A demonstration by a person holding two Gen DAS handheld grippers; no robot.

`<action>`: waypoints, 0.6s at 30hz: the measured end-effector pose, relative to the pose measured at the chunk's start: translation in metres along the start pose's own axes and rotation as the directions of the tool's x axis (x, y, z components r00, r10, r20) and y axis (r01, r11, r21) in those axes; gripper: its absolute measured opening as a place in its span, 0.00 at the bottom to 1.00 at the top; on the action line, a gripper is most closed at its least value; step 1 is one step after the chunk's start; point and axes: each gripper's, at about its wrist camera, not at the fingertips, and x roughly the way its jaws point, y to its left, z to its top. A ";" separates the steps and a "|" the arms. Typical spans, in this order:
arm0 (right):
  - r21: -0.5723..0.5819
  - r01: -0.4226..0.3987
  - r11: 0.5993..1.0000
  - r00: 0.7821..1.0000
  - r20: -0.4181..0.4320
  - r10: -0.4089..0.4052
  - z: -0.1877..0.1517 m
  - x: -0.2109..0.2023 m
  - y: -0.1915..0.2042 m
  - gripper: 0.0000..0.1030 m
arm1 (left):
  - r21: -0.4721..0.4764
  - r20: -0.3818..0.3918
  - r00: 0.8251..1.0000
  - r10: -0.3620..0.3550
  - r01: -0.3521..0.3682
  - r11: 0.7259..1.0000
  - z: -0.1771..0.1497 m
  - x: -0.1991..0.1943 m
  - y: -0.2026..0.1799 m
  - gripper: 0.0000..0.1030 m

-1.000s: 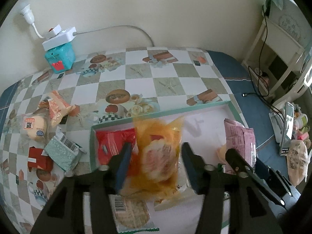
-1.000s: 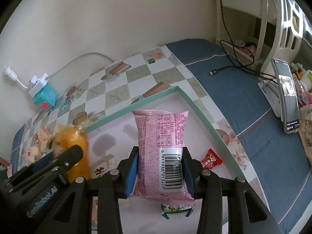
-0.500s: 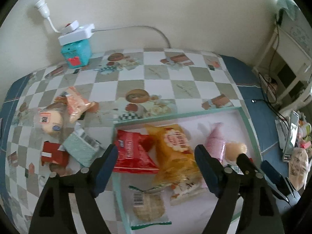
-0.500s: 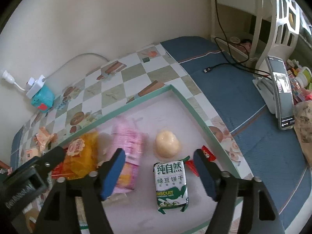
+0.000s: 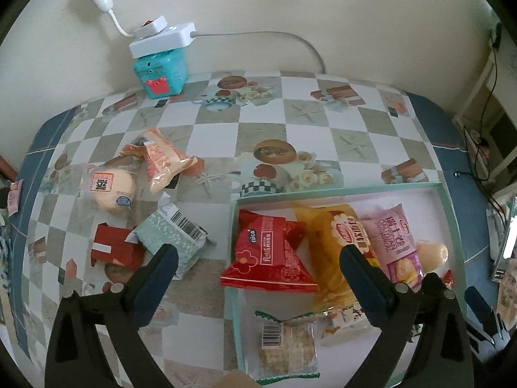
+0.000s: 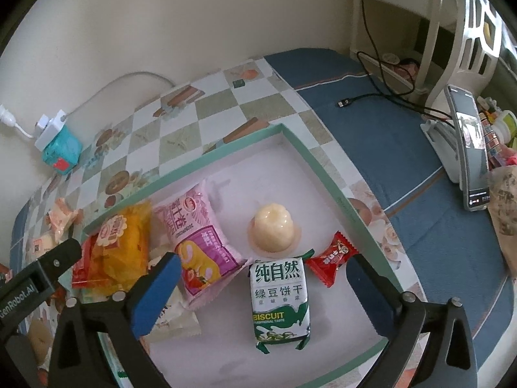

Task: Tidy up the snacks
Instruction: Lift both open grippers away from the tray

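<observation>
At far left of the left wrist view, found the snacks not yet sorted, lying on the checked tablecloth (image 5: 213, 129) outside the tray (image 5: 336, 191): a bun packet (image 5: 111, 190), an orange-pink packet (image 5: 161, 161), a red box (image 5: 113, 252) and a mint packet (image 5: 174, 239) touching it. Judged the mint packet the likeliest next pick; best straddled across its narrow sides, kept clear of the red box, and squeezed gently so as not to crush it. Further right, saw the left gripper (image 5: 258, 252) spread wide and empty over the tray's left rim, with the red packet (image 5: 268, 255), orange packet (image 5: 326, 245) and pink packet (image 5: 392, 242) side by side inside. Over in the right wrist view, found the right gripper (image 6: 263, 263) equally wide, clasping nothing, above the green biscuit packet (image 6: 279, 300), with the jelly cup (image 6: 274, 229) and red candy (image 6: 332, 255) just beyond. Had just been opening on both sides: a second before, pinched the orange packet in the left and the pink packet in the right; now let go of both, left flat in the tray, nothing between the pads.
</observation>
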 end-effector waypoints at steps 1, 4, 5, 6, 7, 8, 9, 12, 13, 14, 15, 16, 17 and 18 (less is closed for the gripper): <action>0.000 -0.001 1.000 1.000 -0.004 0.001 0.000 0.001 0.000 1.00 | 0.000 0.000 1.000 0.000 0.000 1.000 0.000 0.000 0.000 0.97; 0.002 0.003 1.000 1.000 -0.006 -0.003 0.000 0.000 0.000 1.00 | 0.000 -0.002 1.000 -0.004 0.004 1.000 0.000 0.000 0.000 0.97; 0.004 0.004 1.000 1.000 -0.007 -0.004 0.000 0.000 -0.001 1.00 | 0.000 -0.003 1.000 -0.007 0.007 1.000 0.000 0.000 0.000 0.97; 0.006 0.005 1.000 1.000 -0.008 -0.005 0.000 0.000 -0.001 1.00 | 0.000 -0.004 1.000 -0.009 0.009 1.000 0.000 0.001 -0.001 0.97; 0.007 0.007 1.000 1.000 -0.009 -0.007 0.000 0.000 -0.001 1.00 | 0.001 -0.006 1.000 -0.012 0.012 1.000 0.000 0.001 -0.002 0.97; 0.008 0.008 1.000 1.000 -0.011 -0.008 0.000 0.000 -0.001 1.00 | 0.003 -0.007 1.000 -0.013 0.013 1.000 0.000 0.001 -0.002 0.97; 0.008 0.010 1.000 1.000 -0.012 -0.010 0.000 0.000 -0.002 1.00 | 0.006 -0.007 1.000 -0.013 0.014 1.000 0.000 0.001 -0.002 0.97; 0.009 0.017 1.000 1.000 -0.007 -0.017 0.001 -0.003 -0.002 1.00 | 0.009 -0.004 1.000 -0.016 0.016 1.000 0.000 -0.001 -0.002 0.97; 0.012 0.020 1.000 1.000 0.001 -0.020 0.002 -0.006 -0.003 1.00 | 0.007 -0.002 1.000 -0.018 0.018 1.000 0.000 -0.003 0.000 0.97; 0.014 0.021 1.000 1.000 0.010 -0.021 0.003 -0.010 -0.003 1.00 | 0.005 0.000 1.000 -0.019 0.019 1.000 0.001 -0.004 0.001 0.97; 0.015 0.022 1.000 1.000 0.022 -0.022 0.004 -0.015 -0.002 1.00 | 0.002 0.002 1.000 -0.018 0.018 1.000 0.002 -0.006 0.004 0.97; 0.016 0.024 1.000 0.999 0.038 -0.024 0.005 -0.021 -0.002 1.00 | 0.000 0.005 1.000 -0.013 0.013 1.000 0.002 -0.008 0.006 0.97; 0.014 0.025 1.000 0.998 0.050 -0.025 0.006 -0.026 0.000 1.00 | -0.003 0.010 1.000 -0.006 0.006 1.000 0.003 -0.011 0.009 0.97; 0.009 0.024 1.000 0.998 0.061 -0.024 0.006 -0.031 0.002 1.00 | -0.005 0.016 1.000 0.002 -0.002 1.000 0.004 -0.014 0.012 0.97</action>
